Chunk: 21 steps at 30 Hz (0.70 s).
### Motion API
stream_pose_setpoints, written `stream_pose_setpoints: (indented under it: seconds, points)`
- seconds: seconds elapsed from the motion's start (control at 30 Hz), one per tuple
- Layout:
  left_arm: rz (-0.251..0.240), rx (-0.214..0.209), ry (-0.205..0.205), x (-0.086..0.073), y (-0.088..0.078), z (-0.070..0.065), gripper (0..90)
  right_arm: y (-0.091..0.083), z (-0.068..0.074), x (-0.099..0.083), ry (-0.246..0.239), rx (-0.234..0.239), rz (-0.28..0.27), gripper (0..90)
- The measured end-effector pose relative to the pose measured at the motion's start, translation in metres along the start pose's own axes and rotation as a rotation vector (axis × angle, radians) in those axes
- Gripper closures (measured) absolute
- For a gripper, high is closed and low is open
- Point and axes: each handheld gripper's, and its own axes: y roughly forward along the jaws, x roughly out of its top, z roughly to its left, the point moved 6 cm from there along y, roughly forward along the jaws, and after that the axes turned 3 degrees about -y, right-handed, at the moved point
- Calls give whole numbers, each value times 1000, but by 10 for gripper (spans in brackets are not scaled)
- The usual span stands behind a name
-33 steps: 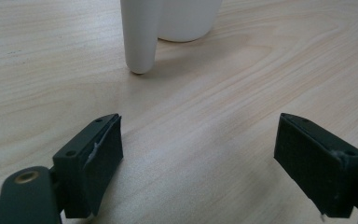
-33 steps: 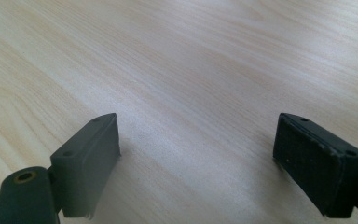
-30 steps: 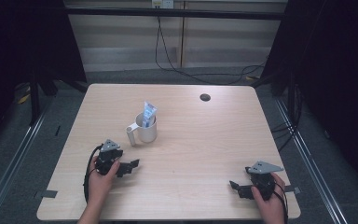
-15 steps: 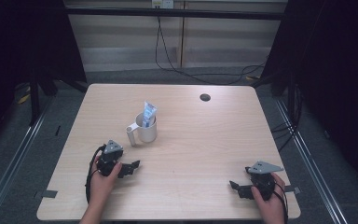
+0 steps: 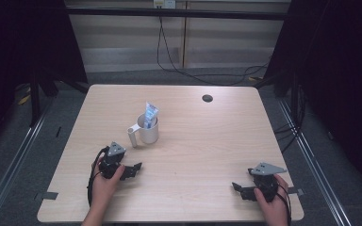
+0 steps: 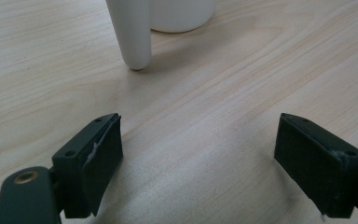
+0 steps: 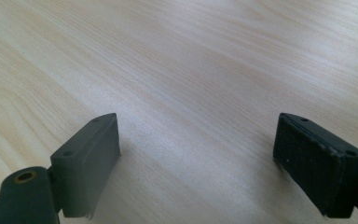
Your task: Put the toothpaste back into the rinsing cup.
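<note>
One white ceramic mug [image 5: 148,131] with a long handle stands left of centre on the pale wooden bench [image 5: 207,141], a blue toothpaste tube [image 5: 150,115] upright inside. Any clumsy approach from the left hand-held gripper [image 5: 131,168], near the handle, could tip the mug and spill the tube. Its jaws are spread wide, touching nothing; the right hand-held gripper [image 5: 239,189], well apart, is likewise spread and empty.
</note>
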Motion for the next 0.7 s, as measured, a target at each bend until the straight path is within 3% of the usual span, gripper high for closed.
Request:
stream_pose_setpoints:
  seconds: [0.1, 0.7]
  points:
    - [9, 25, 26, 0, 1, -2, 150, 0, 0, 0, 0, 0, 0, 140]
    - [19, 18, 40, -1, 1, -2, 147, 0, 0, 0, 0, 0, 0, 139]
